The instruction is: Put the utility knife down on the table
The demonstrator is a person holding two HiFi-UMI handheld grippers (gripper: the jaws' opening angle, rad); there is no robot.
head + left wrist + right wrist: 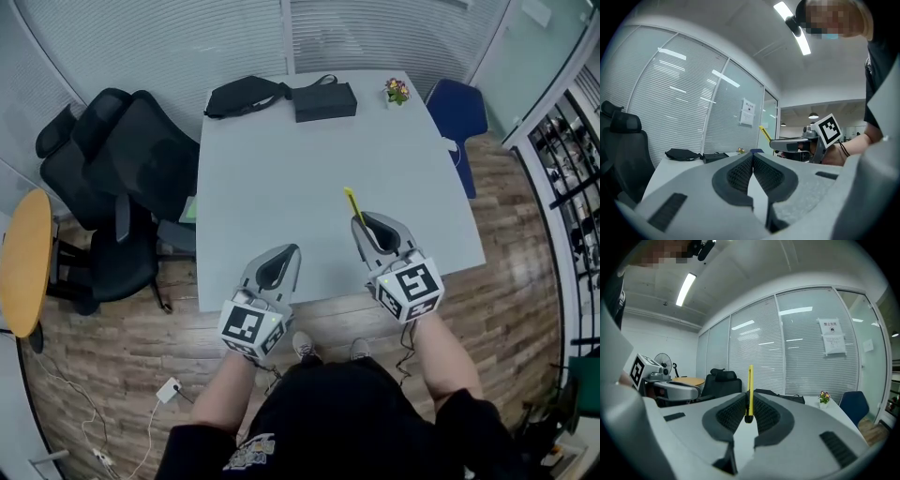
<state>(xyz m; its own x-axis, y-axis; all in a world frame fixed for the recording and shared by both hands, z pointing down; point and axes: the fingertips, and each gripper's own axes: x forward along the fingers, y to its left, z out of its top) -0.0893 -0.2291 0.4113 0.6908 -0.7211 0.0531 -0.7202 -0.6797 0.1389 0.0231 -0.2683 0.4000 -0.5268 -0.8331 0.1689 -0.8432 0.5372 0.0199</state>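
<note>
A slim yellow utility knife [353, 204] sticks out forward from my right gripper [367, 225], which is shut on its black end above the near part of the grey table [281, 178]. In the right gripper view the utility knife [750, 392] stands upright between the ribbed pads [765, 414]. My left gripper [284, 255] hovers at the table's near edge, to the left of the right one, its jaws pressed together with nothing between them. From the left gripper view the right gripper [794, 144] and the knife [765, 133] show at the right.
A black pouch [244, 95] and a black box [324, 101] lie at the table's far edge, with a small flower pot [397, 91] at the far right corner. Black office chairs [122, 178] stand left of the table, a blue chair [459, 112] at the far right.
</note>
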